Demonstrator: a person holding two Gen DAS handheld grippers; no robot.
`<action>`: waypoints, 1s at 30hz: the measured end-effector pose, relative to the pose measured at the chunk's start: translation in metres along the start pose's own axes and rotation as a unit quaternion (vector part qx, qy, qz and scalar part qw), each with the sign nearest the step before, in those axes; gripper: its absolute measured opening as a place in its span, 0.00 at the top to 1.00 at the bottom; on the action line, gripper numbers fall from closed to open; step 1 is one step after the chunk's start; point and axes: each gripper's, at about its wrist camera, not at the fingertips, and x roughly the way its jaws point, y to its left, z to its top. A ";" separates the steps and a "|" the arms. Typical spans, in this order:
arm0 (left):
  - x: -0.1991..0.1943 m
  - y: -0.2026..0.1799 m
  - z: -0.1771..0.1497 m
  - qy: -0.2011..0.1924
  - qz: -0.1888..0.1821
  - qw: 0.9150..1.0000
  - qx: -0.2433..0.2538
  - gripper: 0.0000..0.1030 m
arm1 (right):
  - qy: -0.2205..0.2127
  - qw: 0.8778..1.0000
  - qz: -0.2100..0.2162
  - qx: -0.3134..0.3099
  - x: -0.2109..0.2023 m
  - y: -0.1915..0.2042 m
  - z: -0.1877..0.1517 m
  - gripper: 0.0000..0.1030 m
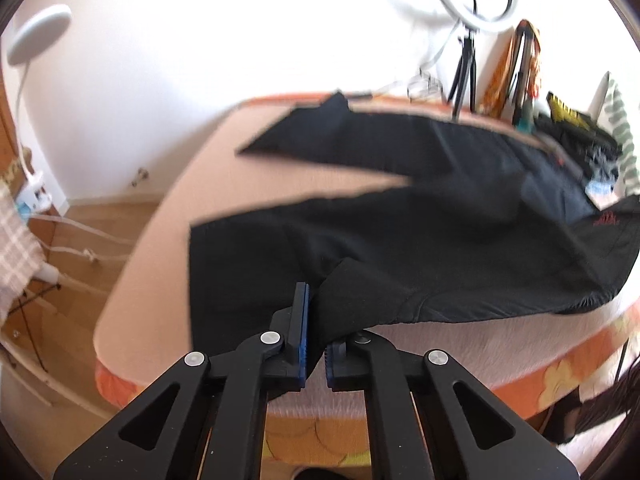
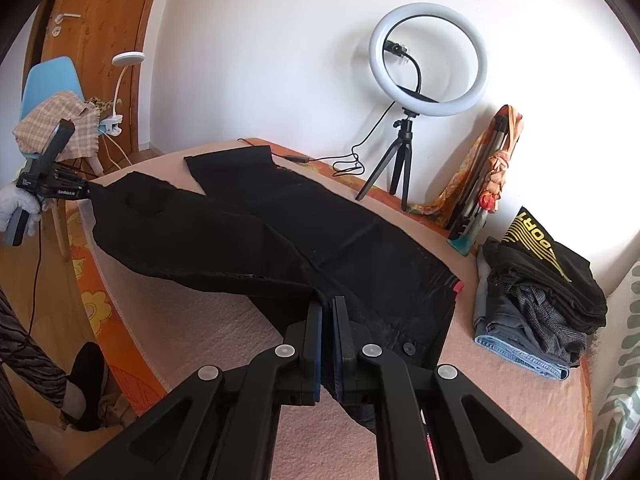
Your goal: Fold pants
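Nearest, the black two-finger right gripper (image 2: pixel 328 312) has its jaws pressed together on the waist end of the black fabric pants (image 2: pixel 280 232), and the black left gripper (image 1: pixel 314 312) pinches the hem of the near leg. The pants lie spread on the pink-covered bed (image 2: pixel 224 344), far leg flat. Farther off sit a stack of folded clothes (image 2: pixel 536 304) and a white ring light on a black tripod (image 2: pixel 428 60).
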 end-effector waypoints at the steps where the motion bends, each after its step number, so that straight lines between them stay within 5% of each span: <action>1: -0.002 0.001 0.008 -0.009 -0.003 1.000 -0.003 0.96 | -0.004 1.000 -0.002 0.002 -0.001 -0.001 0.002 0.98; 12: 0.018 0.001 0.078 -0.044 -0.006 0.999 -0.006 0.98 | -0.018 0.999 -0.035 0.028 0.014 -0.035 0.029 0.98; 24: 0.070 -0.005 0.151 -0.047 0.008 0.999 0.014 0.98 | -0.007 0.998 -0.058 0.037 0.081 -0.089 0.073 1.00; 27: 0.090 -0.013 0.162 -0.039 0.016 0.999 0.029 0.98 | 0.008 0.998 -0.037 0.058 0.101 -0.103 0.074 1.00; 30: 0.106 -0.018 0.167 -0.031 0.017 0.999 0.036 0.98 | 0.039 0.994 0.039 0.094 0.118 -0.118 0.061 0.98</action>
